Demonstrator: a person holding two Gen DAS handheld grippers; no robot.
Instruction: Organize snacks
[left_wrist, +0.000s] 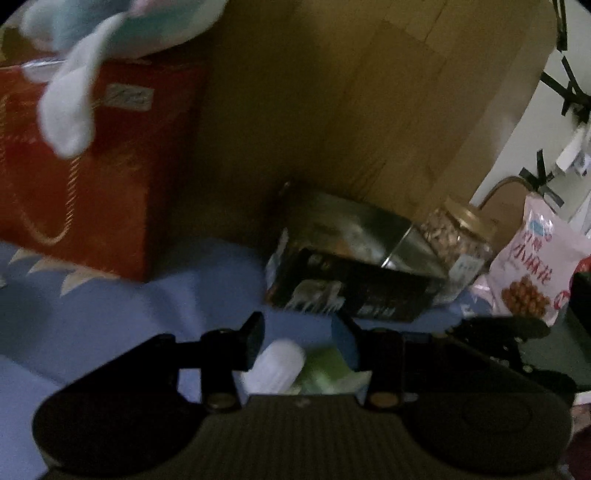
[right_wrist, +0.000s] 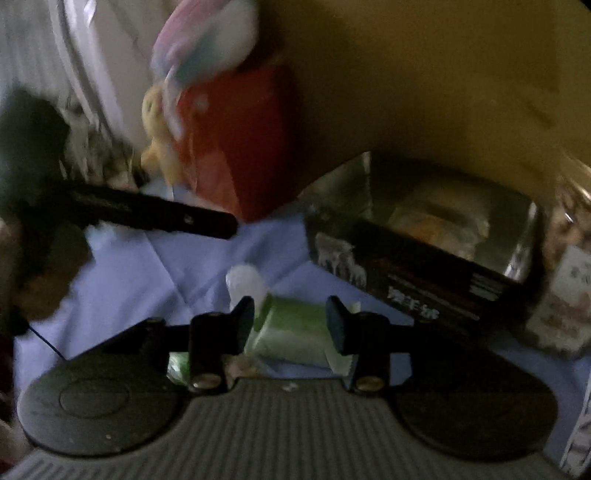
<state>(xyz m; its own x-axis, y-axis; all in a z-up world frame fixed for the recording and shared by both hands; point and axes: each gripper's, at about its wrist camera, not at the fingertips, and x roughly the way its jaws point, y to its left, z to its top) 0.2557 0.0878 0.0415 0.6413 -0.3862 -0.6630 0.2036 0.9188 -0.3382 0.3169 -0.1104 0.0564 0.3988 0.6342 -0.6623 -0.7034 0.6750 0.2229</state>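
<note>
Both grippers, L (left_wrist: 298, 338) & R (right_wrist: 290, 319), jaws apart, nothing gripped, over green-white snack pack (right_wrist: 291, 332) on blue cloth (left_wrist: 110, 314).

A home bedroom: blue bedsheet (left_wrist: 177, 295), plush toy (left_wrist: 110, 33), wooden headboard (left_wrist: 351, 92).

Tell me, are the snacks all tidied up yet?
Not yet. Nothing looks sorted. Both grippers, left and right, hover open over the green bottle with the white cap. The black box, nut jar and pink snack bag lie jumbled behind it.
</note>
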